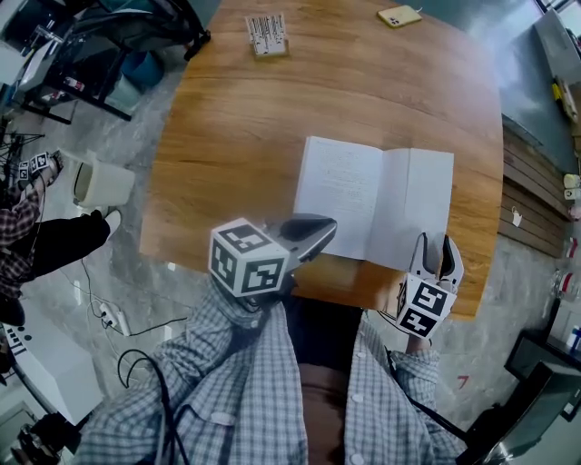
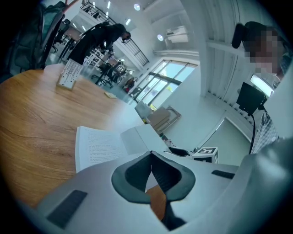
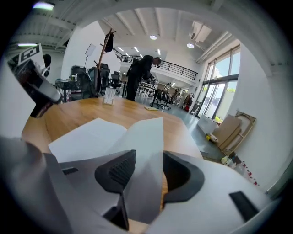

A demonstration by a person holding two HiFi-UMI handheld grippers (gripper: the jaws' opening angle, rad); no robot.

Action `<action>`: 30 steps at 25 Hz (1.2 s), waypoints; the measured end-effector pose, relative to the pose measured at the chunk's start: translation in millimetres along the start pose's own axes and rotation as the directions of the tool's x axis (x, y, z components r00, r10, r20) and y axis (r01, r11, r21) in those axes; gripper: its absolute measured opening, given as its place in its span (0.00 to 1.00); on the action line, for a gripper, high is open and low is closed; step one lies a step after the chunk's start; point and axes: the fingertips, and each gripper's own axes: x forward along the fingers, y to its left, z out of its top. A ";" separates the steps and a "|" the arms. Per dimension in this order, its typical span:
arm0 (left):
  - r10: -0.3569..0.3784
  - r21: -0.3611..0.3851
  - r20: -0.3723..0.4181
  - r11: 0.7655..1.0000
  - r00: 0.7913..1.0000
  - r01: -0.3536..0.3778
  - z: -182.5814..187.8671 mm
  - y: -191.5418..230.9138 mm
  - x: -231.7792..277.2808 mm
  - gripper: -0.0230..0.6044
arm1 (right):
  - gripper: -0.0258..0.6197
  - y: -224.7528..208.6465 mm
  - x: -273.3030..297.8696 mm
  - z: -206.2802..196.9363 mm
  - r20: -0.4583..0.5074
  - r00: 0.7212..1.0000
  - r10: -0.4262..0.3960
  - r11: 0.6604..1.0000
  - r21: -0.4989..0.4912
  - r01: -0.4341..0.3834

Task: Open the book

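**Book lying open, one leaf standing between spread jaws**

The right tool point(image 3: 149, 157) is being held with its jaws spread. A pale leaf point(image 3: 146, 132) of the book point(image 3: 87, 135) is standing up between them. The leaf is sitting close to one jaw and a gap is showing at the other, so it is not being pinched. In the head view this tool point(image 1: 434, 247) is being pointed at the near right corner of the book point(image 1: 349, 191), where the leaf point(image 1: 428, 204) is being seen tilted up from the fold.

The left tool point(image 2: 151, 157) is being held pressed together, with nothing caught between its jaws. In the head view it point(image 1: 325, 229) is being held at the book's near left corner. Whether it is touching the paper cannot be told.

The book is lying open on the wooden surface point(image 1: 236, 145), close to the person's edge and towards the right side. Its left page point(image 2: 98, 146), marked with faint lines of writing, is lying flat.

At the far edge, well apart from the book, a small stand point(image 1: 267, 34) and a yellow phone point(image 1: 399, 15) are being seen.
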 end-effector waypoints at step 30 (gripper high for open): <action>0.051 -0.031 0.015 0.998 0.999 -0.050 0.8 17.8 -8.1 0.05 | 0.07 117.2 60.9 -26.9 -0.061 0.982 0.180 0.847 -0.498 -0.186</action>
